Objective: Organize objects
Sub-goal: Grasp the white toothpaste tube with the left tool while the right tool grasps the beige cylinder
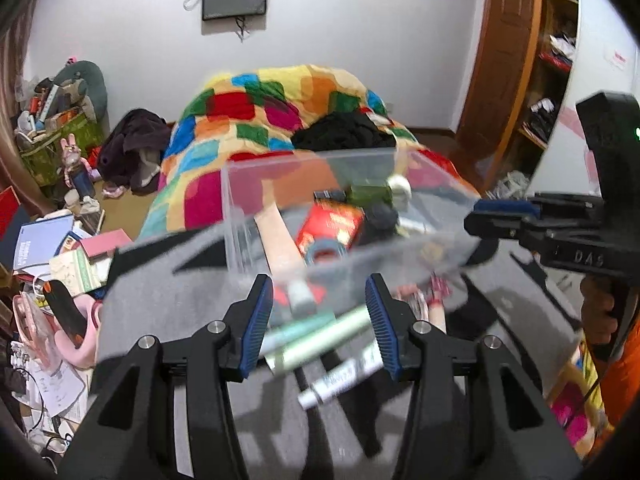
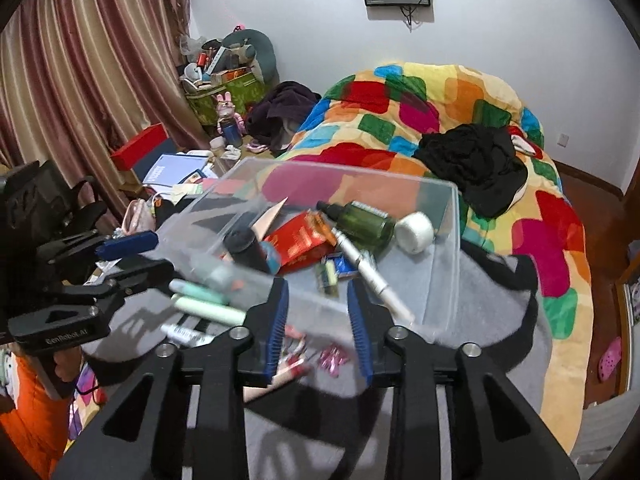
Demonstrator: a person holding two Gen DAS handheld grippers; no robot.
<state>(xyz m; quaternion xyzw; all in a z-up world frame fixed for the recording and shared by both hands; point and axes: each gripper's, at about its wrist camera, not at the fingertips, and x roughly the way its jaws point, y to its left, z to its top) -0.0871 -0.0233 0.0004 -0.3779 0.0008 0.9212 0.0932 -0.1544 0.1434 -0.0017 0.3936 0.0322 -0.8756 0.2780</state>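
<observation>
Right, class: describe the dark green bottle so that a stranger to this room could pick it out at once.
Find the clear plastic bin on the grey cloth in front of the patchwork bed cover. Inside it, toward the far wall, the green bottle lies on its side beside a white round cap. It is the only translucent dark green thing there, with a black nozzle.

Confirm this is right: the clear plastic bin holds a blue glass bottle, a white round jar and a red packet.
Not quite: the glass bottle is dark green, not blue, as the right wrist view shows. The clear plastic bin does hold the white round jar and the red packet.
</observation>
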